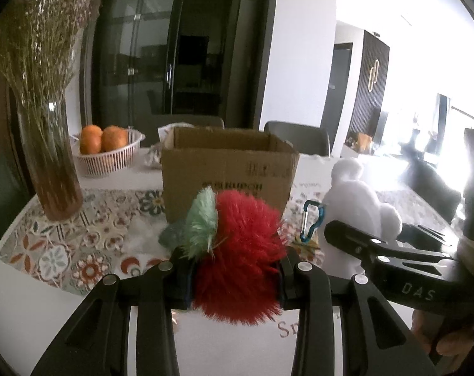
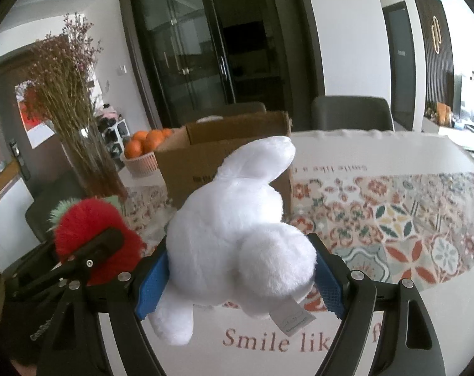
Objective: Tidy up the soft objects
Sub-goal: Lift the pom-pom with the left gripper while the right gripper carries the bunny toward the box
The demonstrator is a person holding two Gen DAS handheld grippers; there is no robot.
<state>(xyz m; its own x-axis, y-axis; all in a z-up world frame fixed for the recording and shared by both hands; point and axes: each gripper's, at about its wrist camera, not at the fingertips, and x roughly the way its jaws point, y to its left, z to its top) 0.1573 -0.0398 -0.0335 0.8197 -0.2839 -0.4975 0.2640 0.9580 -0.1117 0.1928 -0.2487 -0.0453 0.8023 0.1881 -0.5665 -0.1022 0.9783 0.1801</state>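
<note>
1. Left tongs point(image 1: 235, 279) are clenched on a red furry ball point(image 1: 240, 250), lifted above the worktop point(image 1: 49, 297).
2. Right tongs point(image 2: 240, 279) squeeze a white plush rabbit point(image 2: 233, 238).
3. Both face the open cardboard box point(image 1: 227, 169), likely their destination.

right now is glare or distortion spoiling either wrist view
Left wrist view: window glare blows out the right side, washing out the white plush; the red fluffy toy stays clear. Right wrist view: evenly lit, the cardboard box is sharp. Both show fisheye bending at the edges.
</note>
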